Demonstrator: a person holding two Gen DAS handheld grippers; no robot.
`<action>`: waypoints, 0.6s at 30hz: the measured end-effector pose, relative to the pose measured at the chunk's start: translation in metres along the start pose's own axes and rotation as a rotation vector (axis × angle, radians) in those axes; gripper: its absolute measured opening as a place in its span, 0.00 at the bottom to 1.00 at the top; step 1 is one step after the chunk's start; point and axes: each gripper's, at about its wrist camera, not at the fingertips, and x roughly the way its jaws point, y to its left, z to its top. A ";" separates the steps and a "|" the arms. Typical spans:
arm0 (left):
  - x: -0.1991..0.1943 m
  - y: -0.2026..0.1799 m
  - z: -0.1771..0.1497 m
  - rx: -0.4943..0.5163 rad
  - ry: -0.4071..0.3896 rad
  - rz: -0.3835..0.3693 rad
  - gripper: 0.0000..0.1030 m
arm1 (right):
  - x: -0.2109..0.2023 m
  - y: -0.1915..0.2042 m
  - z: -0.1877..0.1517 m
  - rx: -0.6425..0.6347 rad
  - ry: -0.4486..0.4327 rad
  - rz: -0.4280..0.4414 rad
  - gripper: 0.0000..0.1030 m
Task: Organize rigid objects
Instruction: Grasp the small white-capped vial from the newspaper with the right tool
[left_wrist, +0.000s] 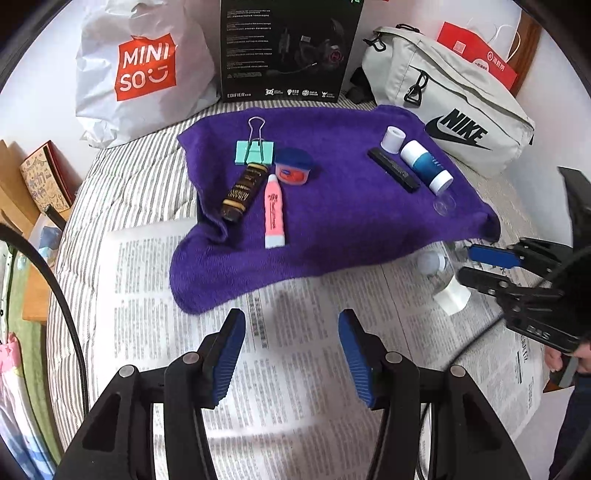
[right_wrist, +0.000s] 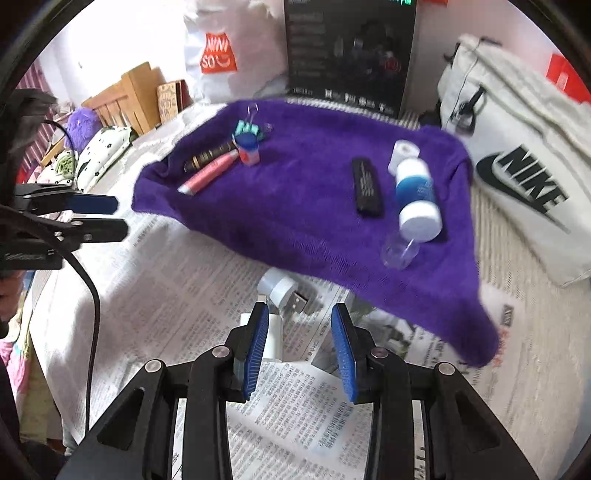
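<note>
A purple towel (left_wrist: 332, 221) lies on newspaper. On its left are a teal binder clip (left_wrist: 255, 151), a brown tube (left_wrist: 242, 194), a pink tube (left_wrist: 274, 210) and a blue-lidded red jar (left_wrist: 294, 166). On its right are a white cap (left_wrist: 393, 138), a black bar (left_wrist: 394, 170), a blue and white bottle (left_wrist: 426, 168) and a clear cap (left_wrist: 444, 203). My left gripper (left_wrist: 291, 321) is open and empty over the newspaper. My right gripper (right_wrist: 299, 314) is open above a small clear bottle (right_wrist: 279, 288), a white block (right_wrist: 274, 336) and a USB plug (right_wrist: 297, 302).
A Miniso bag (left_wrist: 144, 70), a black Edifier box (left_wrist: 288, 48), a white Nike bag (left_wrist: 454, 118) and a red paper bag (left_wrist: 480, 51) line the back. Boxes (left_wrist: 37, 181) stand at the left. Newspaper (left_wrist: 295, 387) covers the striped bedding.
</note>
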 end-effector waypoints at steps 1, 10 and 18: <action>0.000 0.001 -0.001 -0.001 0.001 0.001 0.49 | 0.001 -0.001 0.002 0.014 -0.014 0.023 0.34; 0.001 0.005 -0.007 -0.012 0.019 0.010 0.49 | 0.023 0.013 0.015 -0.017 0.034 0.021 0.34; 0.008 0.006 -0.010 -0.015 0.035 0.005 0.50 | 0.027 0.015 0.021 -0.009 0.022 -0.001 0.25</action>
